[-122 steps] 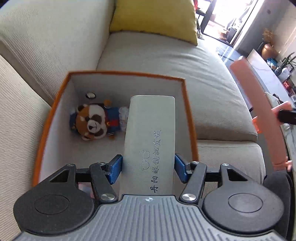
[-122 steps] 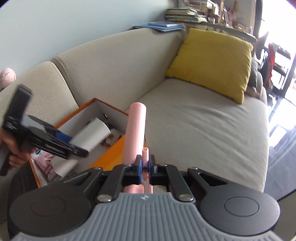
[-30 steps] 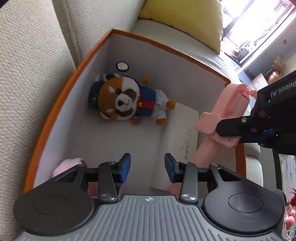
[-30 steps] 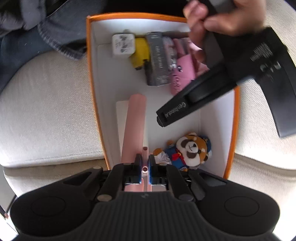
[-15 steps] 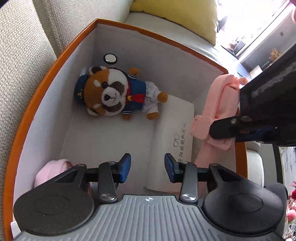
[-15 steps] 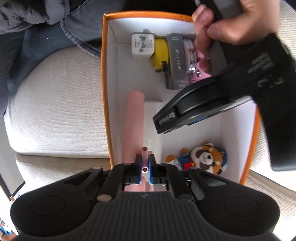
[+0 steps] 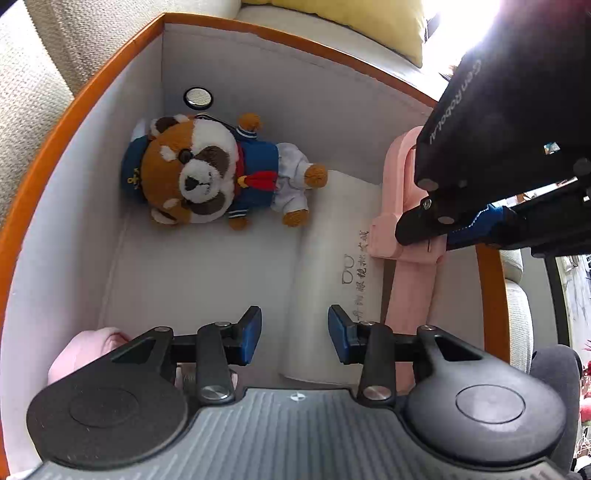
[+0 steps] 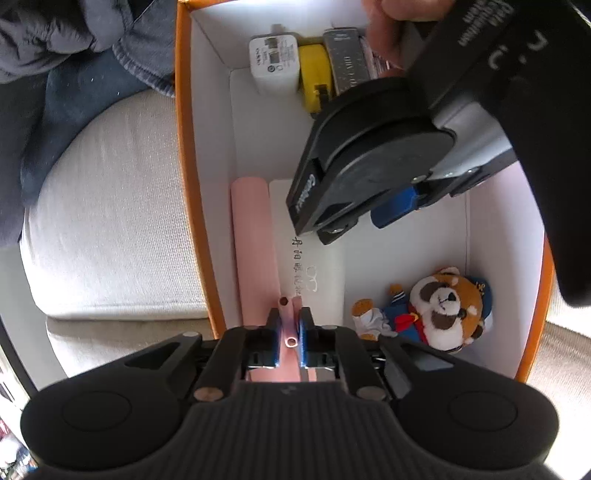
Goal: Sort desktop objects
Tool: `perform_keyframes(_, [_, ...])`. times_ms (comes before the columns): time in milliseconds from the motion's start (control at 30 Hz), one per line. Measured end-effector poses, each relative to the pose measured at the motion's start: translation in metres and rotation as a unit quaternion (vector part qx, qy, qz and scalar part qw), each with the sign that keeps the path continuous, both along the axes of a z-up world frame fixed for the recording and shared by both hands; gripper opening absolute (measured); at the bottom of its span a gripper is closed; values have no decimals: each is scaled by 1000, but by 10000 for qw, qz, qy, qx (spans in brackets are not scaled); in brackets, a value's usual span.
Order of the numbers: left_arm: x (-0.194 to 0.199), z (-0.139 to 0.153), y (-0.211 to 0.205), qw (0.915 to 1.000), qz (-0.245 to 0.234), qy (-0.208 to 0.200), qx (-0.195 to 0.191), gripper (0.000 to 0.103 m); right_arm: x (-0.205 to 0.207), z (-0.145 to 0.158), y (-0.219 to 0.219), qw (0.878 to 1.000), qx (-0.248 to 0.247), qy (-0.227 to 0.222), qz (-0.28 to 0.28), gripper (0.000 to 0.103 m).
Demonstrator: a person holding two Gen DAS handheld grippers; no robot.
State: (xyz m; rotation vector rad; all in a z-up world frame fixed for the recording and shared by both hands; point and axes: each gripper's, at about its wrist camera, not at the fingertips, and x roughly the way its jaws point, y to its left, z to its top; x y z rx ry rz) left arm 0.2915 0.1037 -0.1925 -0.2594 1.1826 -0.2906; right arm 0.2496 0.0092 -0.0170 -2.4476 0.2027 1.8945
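An orange-rimmed white box [image 7: 59, 122] [image 8: 184, 155] sits on the sofa. In it lie a red panda plush [image 7: 207, 173] [image 8: 439, 306], a white glasses case [image 7: 332, 266] [image 8: 321, 273] and a long pink handled object [image 7: 410, 229] [image 8: 251, 236] along the box wall. My left gripper [image 7: 294, 334] is open and empty above the near end of the glasses case. My right gripper [image 8: 288, 332] is shut on the pink object's thin handle tab and holds it down inside the box beside the case.
A white charger [image 8: 273, 62], a yellow item [image 8: 314, 70], a grey box [image 8: 347, 55] and a pink item [image 7: 85, 350] lie at one end of the box. A small round disc [image 7: 198, 97] lies behind the plush. A yellow cushion [image 7: 369, 22] sits beyond.
My left gripper let go of the glasses case, which now lies in the box. My right gripper has brought the pink object down into the box beside the case.
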Motion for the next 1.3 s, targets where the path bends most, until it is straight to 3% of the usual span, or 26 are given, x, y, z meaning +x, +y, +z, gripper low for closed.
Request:
perform_keyframes(267, [0, -7, -2, 9989, -49, 120, -449, 41, -1, -5, -17, 9996, 274, 73, 53, 9])
perform_keyframes(400, [-1, -8, -4, 9988, -31, 141, -471, 41, 3, -11, -33, 9992, 351, 104, 160, 11])
perform_keyframes(567, [-2, -9, -5, 9987, 11, 168, -484, 41, 9, -2, -28, 9994, 165, -67, -306, 25])
perform_keyframes(867, [12, -12, -14, 9980, -34, 145, -611, 37, 16, 3, -23, 9945, 540, -172, -881, 25])
perform_keyframes(1000, [12, -14, -9, 9979, -18, 135, -633, 36, 32, 3, -1, 9836, 678, -358, -1632, 25])
perform_keyframes(1133, [12, -14, -12, 9980, -25, 114, -622, 36, 55, 0, 29, 9506, 1186, -279, -2856, 20])
perform_keyframes(1300, [8, -13, -17, 9981, -26, 105, -614, 36, 67, -24, 38, 9289, 1375, -121, -3435, 17])
